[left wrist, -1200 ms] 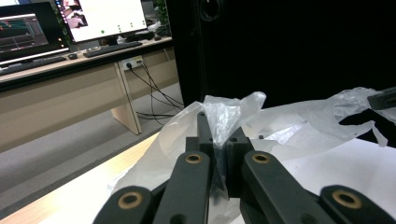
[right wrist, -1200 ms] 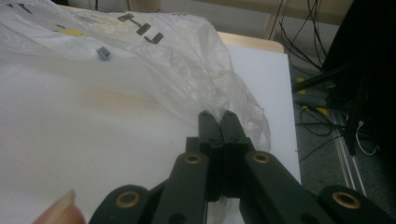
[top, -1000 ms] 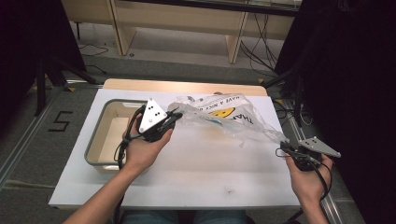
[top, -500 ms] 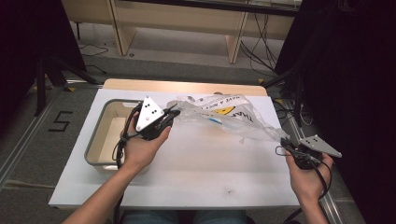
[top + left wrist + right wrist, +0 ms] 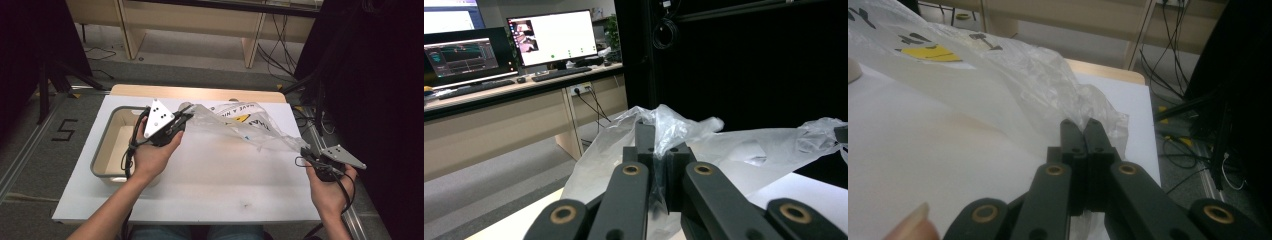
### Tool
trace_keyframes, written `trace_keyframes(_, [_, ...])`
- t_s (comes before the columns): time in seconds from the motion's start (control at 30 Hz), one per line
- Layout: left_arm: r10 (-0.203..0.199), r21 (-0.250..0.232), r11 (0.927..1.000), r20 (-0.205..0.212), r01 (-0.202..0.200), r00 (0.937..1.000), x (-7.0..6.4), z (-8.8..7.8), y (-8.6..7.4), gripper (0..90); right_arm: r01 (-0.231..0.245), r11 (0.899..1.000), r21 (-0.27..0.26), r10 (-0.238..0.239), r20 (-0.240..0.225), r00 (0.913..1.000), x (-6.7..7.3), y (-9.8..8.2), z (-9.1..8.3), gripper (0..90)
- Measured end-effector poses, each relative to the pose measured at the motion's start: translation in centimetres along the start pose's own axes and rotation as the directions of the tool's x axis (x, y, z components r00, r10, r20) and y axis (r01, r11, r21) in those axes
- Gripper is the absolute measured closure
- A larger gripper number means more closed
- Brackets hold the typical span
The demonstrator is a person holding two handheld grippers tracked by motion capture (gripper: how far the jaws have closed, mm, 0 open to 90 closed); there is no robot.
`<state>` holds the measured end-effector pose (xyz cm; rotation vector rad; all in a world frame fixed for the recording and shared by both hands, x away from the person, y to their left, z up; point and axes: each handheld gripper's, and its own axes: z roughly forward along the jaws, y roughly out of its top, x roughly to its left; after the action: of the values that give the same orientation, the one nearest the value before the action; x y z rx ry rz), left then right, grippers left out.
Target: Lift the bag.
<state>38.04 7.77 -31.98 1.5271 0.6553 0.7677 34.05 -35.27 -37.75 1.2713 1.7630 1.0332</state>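
plastic bag (image 5: pixel 245 125): 1 | tongs: 2 (left tongs (image 5: pixel 186 116), right tongs (image 5: pixel 303 151)) | tray (image 5: pixel 107 145): 1 | table (image 5: pixel 210 185): 1

Thin, glossy, crinkled clear plastic bag (image 5: pixel 245 125) pinched in matt black plastic grippers, over a smooth matt white desk (image 5: pixel 200 185).

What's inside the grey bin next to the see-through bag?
The grey bin looks empty where its pale bottom shows. The left claw, shut on the plastic bag, and the hand cover its right side.
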Motion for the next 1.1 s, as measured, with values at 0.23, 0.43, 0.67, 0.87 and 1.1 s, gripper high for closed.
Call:
trace_keyframes(0.23, [-0.002,-0.009,1.0000,-0.005,0.002,1.0000,0.0,0.0,0.2,89.4,-0.003,1.000,-0.017,0.003,0.009,1.0000,-0.2,0.2,-0.3,90.0])
trace_keyframes(0.43, [-0.003,-0.025,0.9997,-0.012,0.002,0.9999,0.1,-0.1,0.5,89.4,0.006,0.998,-0.056,-0.005,0.020,0.9998,-0.2,0.6,-0.6,90.0])
trace_keyframes(0.67, [-0.006,-0.031,0.9995,-0.019,0.005,0.9998,0.3,-0.2,0.5,89.4,0.015,0.995,-0.103,-0.012,0.034,0.9993,-0.1,1.3,-0.9,90.0])
trace_keyframes(0.87, [-0.010,-0.034,0.9994,-0.024,0.009,0.9997,0.4,-0.3,0.6,89.4,0.023,0.991,-0.129,-0.018,0.042,0.9990,-0.1,1.9,-1.2,90.0])
trace_keyframes(1.1, [-0.009,-0.041,0.9991,-0.030,0.008,0.9995,0.5,-0.3,0.6,89.4,0.020,0.990,-0.142,-0.014,0.041,0.9990,-0.1,2.1,-1.3,90.0])
